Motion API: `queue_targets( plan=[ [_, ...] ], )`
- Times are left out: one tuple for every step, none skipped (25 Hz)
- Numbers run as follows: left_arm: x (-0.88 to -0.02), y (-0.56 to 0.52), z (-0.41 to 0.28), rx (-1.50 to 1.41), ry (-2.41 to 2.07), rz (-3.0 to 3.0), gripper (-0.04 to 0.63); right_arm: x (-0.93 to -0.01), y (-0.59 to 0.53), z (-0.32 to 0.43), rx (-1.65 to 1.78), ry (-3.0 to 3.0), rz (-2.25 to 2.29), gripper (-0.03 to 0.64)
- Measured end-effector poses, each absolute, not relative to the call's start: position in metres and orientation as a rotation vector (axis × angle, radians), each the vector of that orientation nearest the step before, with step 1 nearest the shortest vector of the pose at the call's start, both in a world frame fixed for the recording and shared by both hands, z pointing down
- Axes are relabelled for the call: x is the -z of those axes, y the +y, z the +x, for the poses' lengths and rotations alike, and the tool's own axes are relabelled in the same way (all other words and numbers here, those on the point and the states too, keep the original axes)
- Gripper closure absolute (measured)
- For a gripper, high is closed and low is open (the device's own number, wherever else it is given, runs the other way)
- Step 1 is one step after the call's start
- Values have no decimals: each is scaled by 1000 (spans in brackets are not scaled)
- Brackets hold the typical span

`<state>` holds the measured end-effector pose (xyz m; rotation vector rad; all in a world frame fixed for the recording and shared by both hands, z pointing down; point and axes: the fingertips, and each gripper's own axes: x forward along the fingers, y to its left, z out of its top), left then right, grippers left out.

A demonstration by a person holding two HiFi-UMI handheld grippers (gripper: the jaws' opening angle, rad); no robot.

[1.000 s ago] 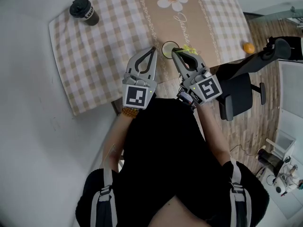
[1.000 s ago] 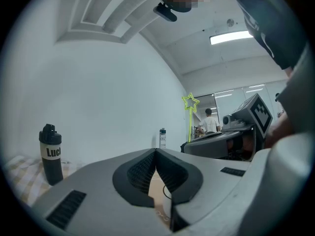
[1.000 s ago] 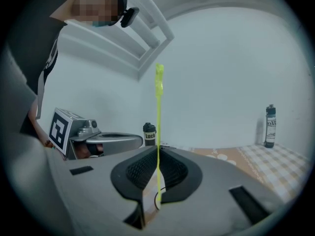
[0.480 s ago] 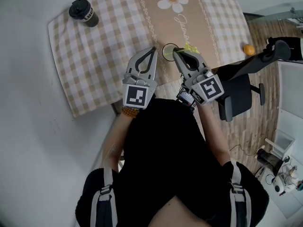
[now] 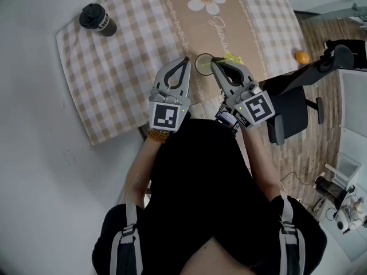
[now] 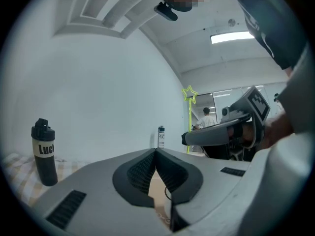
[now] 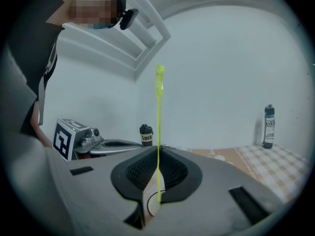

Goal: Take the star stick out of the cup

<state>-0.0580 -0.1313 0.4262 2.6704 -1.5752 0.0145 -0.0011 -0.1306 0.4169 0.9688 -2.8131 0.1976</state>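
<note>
Right tongs (image 5: 214, 62) (image 7: 157, 149) pressed together, pinching the star stick (image 7: 158, 122) low on its thin green shaft. Left tongs (image 5: 186, 59) (image 6: 156, 151) also pressed together, with nothing between them, hovering just left of the cup (image 5: 195, 63) without touching it.

Star stick (image 6: 189, 116) stands near upright with its long axis vertical, star end up and plain end down. In the left gripper view the star outline tops the shaft, above the right tongs. In the head view the star end (image 5: 231, 57) shows just right of the right tongs' tips. In the right gripper view the stick's lower end hangs below the pinch point, over the cup's pale mouth. Can't tell whether that end is still inside the rim or clear of it.

Cup sits upright between the two sets of tongs on the tabletop (image 5: 114, 73), on the tan strip of the checked cloth, near the front edge. Black bottle (image 5: 97, 17) stands upright well apart, at the far left corner. Orange (image 5: 302, 57) lies off the tabletop's right side.
</note>
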Motion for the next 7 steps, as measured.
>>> queue_targets(
  plan=[
    [-425,-132,-58,-10,-1576,2672,601,-410,-130,0,-196,-2822,969,607],
    [-423,-132,-58,-3,-1578,2676,601,-403,-128,0,-192,-2833,967,607],
    [-421,-132,-58,5,-1581,2680,601,-396,-127,1,-186,-2844,964,607],
    [-418,-131,-58,13,-1583,2684,601,-390,-126,1,-183,-2852,963,607],
    [-415,-131,-58,22,-1584,2690,601,-386,-125,1,-183,-2857,962,607],
    [-411,-130,-57,29,-1585,2695,601,-382,-124,1,-184,-2860,962,607],
    [-408,-129,-57,35,-1586,2701,601,-378,-123,1,-186,-2862,962,607]
  ],
)
